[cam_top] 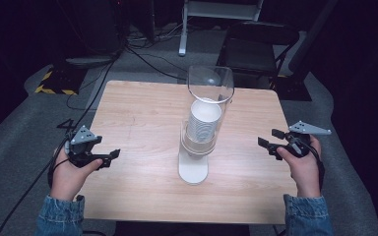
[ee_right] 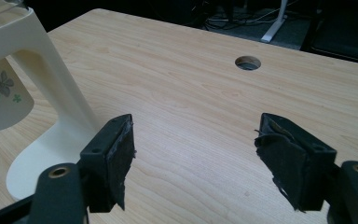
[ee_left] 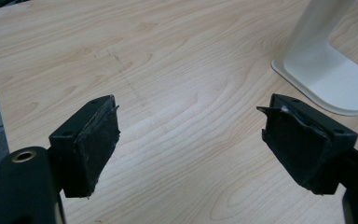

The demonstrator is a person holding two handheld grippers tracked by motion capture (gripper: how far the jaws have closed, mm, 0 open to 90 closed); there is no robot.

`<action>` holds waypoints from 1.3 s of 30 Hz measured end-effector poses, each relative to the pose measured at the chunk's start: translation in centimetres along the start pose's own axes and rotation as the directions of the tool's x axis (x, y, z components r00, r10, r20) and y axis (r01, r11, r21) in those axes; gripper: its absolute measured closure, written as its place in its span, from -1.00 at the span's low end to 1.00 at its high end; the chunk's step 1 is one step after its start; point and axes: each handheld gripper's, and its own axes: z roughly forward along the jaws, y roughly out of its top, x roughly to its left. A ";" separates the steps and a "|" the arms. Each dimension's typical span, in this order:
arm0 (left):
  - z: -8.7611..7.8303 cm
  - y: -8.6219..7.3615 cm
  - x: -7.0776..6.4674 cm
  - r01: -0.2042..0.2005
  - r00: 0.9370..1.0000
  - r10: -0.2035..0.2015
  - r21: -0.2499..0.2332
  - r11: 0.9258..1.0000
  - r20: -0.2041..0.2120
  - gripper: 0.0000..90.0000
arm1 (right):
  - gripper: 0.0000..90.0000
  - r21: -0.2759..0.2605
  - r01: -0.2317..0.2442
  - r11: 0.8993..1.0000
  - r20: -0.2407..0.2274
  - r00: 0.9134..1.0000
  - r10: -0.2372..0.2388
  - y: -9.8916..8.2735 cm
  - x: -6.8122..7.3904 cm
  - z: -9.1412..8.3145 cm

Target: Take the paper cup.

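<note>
Fingers of the left gripper [cam_top: 109, 156] and right gripper [cam_top: 269, 140] stand apart, gripping nothing, near opposite table [cam_top: 142, 108] edges; the cup dispenser [cam_top: 202, 132], seemingly holding stacked cups, stands mid-table between them

high view: overhead, facing forward | gripper views: low, close | shared: table [cam_top: 142, 113], dispenser base [ee_left: 328, 77]

One wooden table [cam_top: 142, 108]. One white cup dispenser [cam_top: 193, 169] on it, with one clear tube [cam_top: 210, 83] on top. One stack of paper cups [cam_top: 204, 120] inside tube; cups too tight together to count. One round hole [ee_right: 248, 62] in table top. Two hands: left hand [cam_top: 69, 174], right hand [cam_top: 302, 164]. Two grippers: left gripper [cam_top: 109, 156], right gripper [cam_top: 269, 139]. Each gripper has two black jaws, four in all. One dark chair [cam_top: 256, 46] behind table.
</note>
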 end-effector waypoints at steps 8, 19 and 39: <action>0.0 0.0 -0.1 0.001 1.000 -0.001 -0.005 1.000 0.007 -0.58 | -0.41 -0.006 -0.009 1.000 0.006 1.000 0.009 -0.2 -0.1 -0.1; -0.7 -0.7 0.1 0.017 1.000 -0.017 0.000 1.000 0.003 -0.58 | -0.38 0.023 0.000 1.000 -0.017 1.000 0.000 0.2 0.6 0.9; -2.0 -1.8 0.2 0.033 0.999 -0.033 0.003 0.999 -0.011 -0.60 | -0.41 0.084 0.117 0.990 -0.128 0.986 -0.106 1.4 4.7 4.7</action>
